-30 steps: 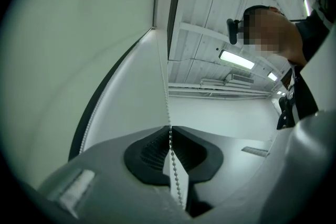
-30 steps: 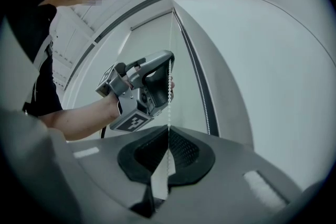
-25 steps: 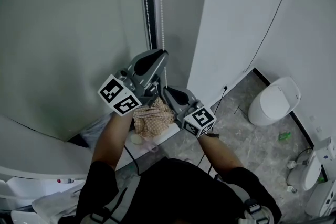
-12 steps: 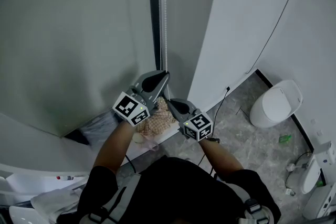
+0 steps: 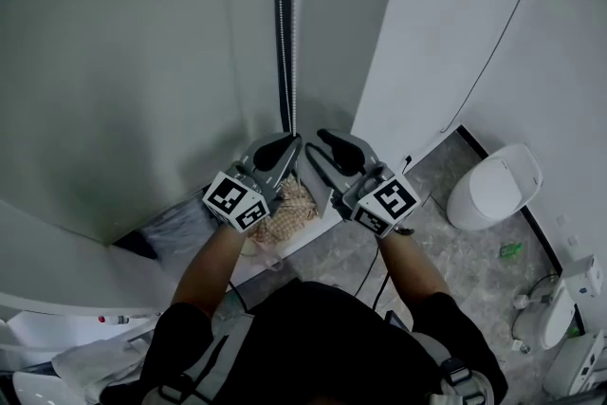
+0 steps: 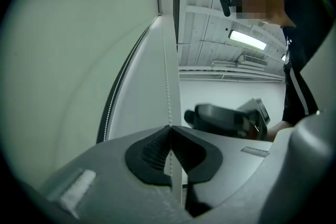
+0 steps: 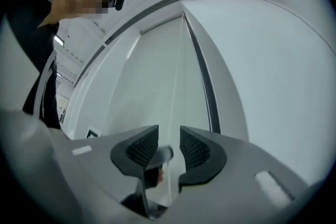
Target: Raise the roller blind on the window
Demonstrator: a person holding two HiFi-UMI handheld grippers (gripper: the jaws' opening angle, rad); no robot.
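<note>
Now left tool point(image 5: 292, 141) clamped on thin beaded chain point(image 6: 166, 76), right tool point(image 7: 169, 141) just opened around it.

Dim grey light, fisheye-bent edges, blurred near foreground

The right gripper point(image 7: 169, 139) has just been opening its jaws; the cord point(image 7: 177, 68) runs between them (touching neither pad), with the blind point(image 7: 147, 81) behind.
</note>
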